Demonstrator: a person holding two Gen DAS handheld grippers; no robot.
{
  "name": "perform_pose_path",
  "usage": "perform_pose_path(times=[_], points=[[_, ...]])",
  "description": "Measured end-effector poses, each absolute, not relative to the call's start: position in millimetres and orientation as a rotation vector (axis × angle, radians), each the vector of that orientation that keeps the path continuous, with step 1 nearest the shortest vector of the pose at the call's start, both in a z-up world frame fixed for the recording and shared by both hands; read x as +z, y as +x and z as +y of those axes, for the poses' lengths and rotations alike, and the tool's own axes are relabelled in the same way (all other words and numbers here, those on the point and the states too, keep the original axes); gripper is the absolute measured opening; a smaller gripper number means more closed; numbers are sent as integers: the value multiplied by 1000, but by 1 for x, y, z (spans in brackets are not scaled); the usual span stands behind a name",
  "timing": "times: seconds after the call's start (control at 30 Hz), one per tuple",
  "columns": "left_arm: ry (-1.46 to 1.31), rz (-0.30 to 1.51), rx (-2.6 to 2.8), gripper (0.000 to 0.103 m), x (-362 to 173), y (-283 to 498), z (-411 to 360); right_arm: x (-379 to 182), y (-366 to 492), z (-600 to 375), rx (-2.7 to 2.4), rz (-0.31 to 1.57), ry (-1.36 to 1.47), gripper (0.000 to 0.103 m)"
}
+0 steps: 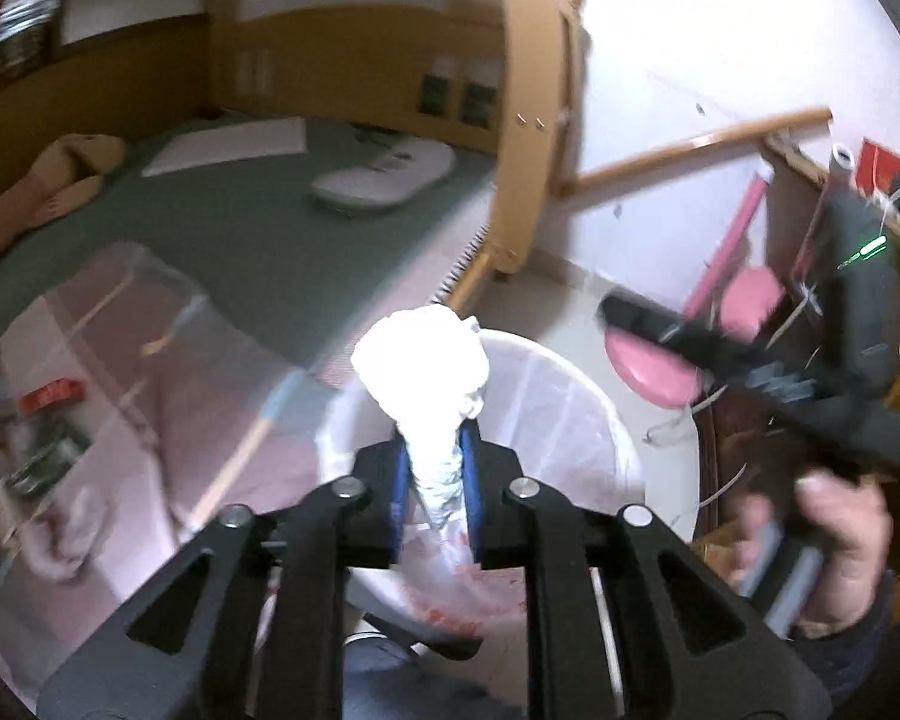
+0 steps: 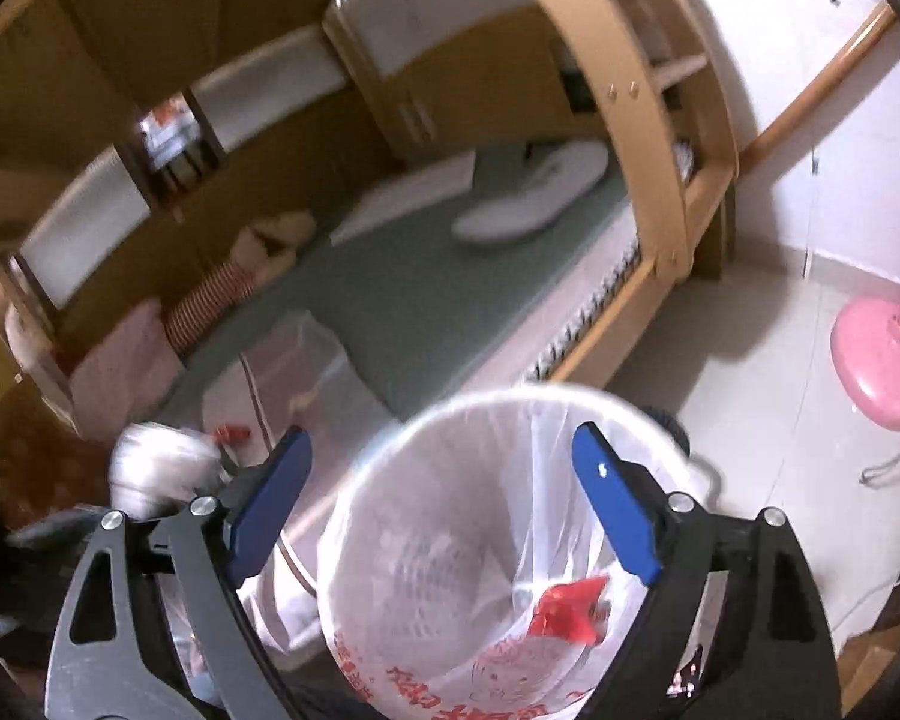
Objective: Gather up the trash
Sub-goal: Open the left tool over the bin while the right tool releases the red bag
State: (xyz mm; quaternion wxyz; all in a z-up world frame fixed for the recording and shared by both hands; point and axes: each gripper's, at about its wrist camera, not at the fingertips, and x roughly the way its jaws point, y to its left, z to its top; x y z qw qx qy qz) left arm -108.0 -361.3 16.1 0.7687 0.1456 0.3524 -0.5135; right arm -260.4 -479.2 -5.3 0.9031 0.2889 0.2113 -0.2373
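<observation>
A crumpled wad of white paper (image 1: pixel 420 354) sticks up between the blue pads of my left gripper (image 1: pixel 435 450), which is shut on its lower end. Right below it stands a white trash bin (image 1: pixel 606 408) lined with a thin plastic bag. In the right wrist view my right gripper (image 2: pixel 444 438) is open wide above the same bin (image 2: pixel 390 438), with nothing between its fingers (image 2: pixel 615 510). A red wrapper (image 2: pixel 570 606) lies inside the bag. The white wad (image 2: pixel 156 468) shows blurred at the left. A hand (image 1: pixel 840 528) holds the right gripper's black body (image 1: pixel 780 384).
A bed with a green mat (image 1: pixel 270 228) and a wooden frame (image 1: pixel 522 120) lies beyond the bin, with a white flat object (image 1: pixel 384 180) on it. A clear plastic box (image 1: pixel 120 312) sits to the left. A pink fan base (image 2: pixel 876 360) stands on the tiled floor at the right.
</observation>
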Motion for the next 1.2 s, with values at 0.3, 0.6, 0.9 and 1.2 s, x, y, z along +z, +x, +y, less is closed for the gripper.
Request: perform_pose_path(times=[0.3,0.6,0.9,1.2], points=[[283,717,-1119,97,1,-84,-397,13,-251,-475,-450,400,523,88],[134,632,-942,100,30,26,-284,3,-125,-421,-248,476,449,89],[4,793,-578,100,-10,122,-119,8,1,-301,-27,612,295,89],[-158,858,-285,100,-42,119,33,-48,49,-223,-11,697,151,89]])
